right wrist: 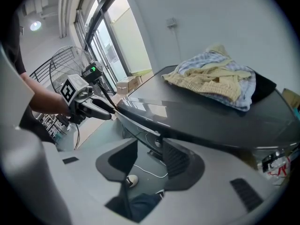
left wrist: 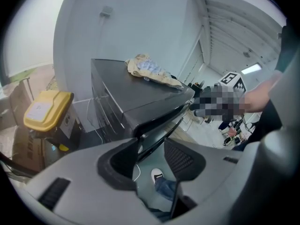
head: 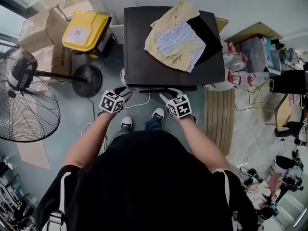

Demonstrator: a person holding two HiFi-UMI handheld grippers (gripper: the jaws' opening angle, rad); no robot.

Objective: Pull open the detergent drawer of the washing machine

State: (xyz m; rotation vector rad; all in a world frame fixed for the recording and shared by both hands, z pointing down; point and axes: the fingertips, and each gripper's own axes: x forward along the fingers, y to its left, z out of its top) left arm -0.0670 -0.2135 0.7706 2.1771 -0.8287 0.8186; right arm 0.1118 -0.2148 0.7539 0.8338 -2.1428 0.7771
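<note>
Two hand-held grippers (left wrist: 150,161) (right wrist: 149,161) — agape, nothing held.

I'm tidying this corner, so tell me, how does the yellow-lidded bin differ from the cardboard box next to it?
The yellow-lidded bin has a bright yellow lid with a white label over a dark body; the cardboard box is plain brown. The bin stands right beside the washing machine; the box sits beyond it, farther from the machine. Both are on the floor, left of the machine in the head view.
</note>
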